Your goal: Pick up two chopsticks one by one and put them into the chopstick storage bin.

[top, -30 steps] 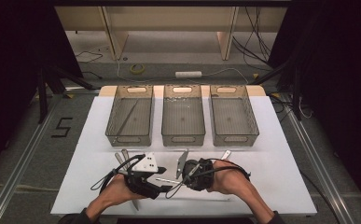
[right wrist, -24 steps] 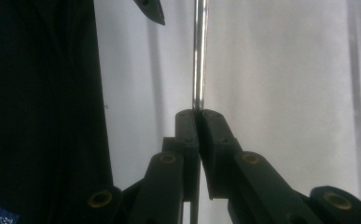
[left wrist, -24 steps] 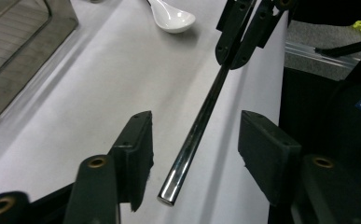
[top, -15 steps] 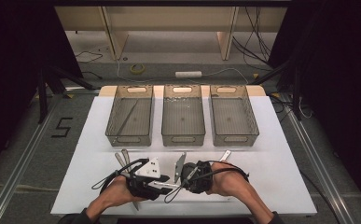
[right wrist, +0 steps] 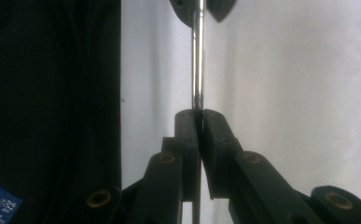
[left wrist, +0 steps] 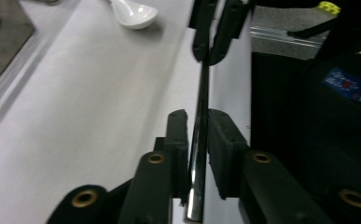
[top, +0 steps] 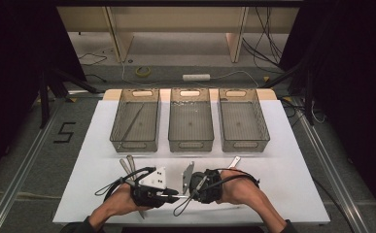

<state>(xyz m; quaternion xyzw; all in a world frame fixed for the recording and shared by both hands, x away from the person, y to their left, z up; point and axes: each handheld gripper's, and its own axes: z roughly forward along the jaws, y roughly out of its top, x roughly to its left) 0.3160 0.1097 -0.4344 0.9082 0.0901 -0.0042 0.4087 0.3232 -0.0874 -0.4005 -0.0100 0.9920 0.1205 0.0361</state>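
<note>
Left gripper (top: 175, 195), right gripper (top: 188, 186) tip-to-tip, clamping rod (left wrist: 197, 140).

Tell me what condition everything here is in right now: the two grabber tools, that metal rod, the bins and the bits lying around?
Left gripper: jaws around the metal rod, slight gap showing.
Right gripper: shut on the metal rod.
Metal rod: held between both grippers.
Left bin: holds a thin utensil.
Middle bin: looks empty.
Right bin: looks empty.
White spoon: lying loose on the table.
</note>
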